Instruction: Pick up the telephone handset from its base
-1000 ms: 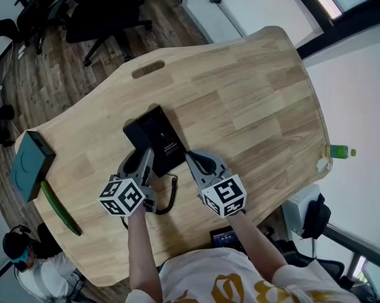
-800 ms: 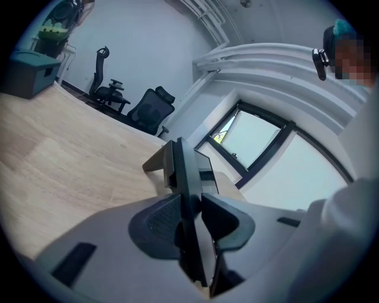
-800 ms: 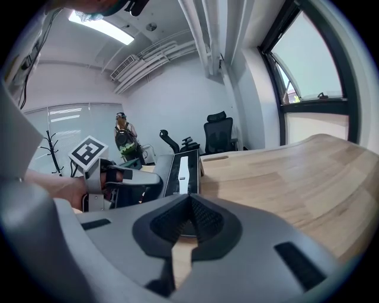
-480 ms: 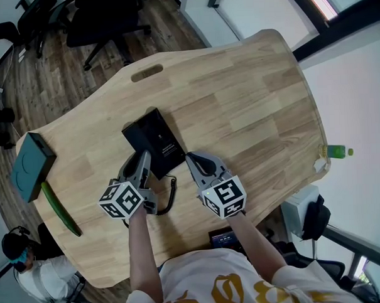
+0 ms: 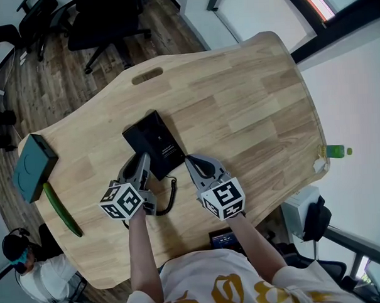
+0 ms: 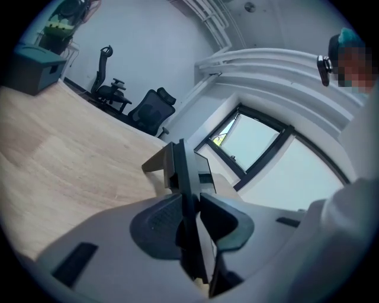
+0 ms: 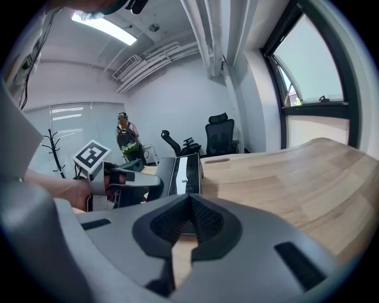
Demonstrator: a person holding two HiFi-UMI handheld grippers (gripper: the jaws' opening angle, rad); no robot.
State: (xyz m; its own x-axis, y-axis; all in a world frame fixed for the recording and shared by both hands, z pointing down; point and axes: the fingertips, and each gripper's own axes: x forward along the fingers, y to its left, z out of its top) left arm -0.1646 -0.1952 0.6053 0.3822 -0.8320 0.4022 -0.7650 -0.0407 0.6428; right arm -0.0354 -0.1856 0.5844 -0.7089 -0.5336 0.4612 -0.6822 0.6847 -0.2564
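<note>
Handset (image 6: pixel 179 168): lies along the 8 o'clock edge of its base (image 5: pixel 159 139) on the desk (image 5: pixel 251 107), apparently not yet raised.
Left tool (image 6: pixel 190 219): jaws closing, pads pressing the handset.
Right tool (image 7: pixel 189 222): clenched, empty, at the base's 5 o'clock.
Left: the lift.

**Wooden table, contents at time of record**

One light wooden table (image 5: pixel 250 101) with a rounded outline and plank-grain top; an oblong slot (image 5: pixel 147 75) was cut through near the far edge. Lying directly on it were:
- a black telephone base (image 5: pixel 157 140), near the front edge, set at an angle;
- its coiled black cord (image 5: pixel 173 192), trailing toward the front edge;
- a teal box (image 5: pixel 32 167) at the left edge;
- a long green object (image 5: pixel 60 210), just beside the box.
</note>
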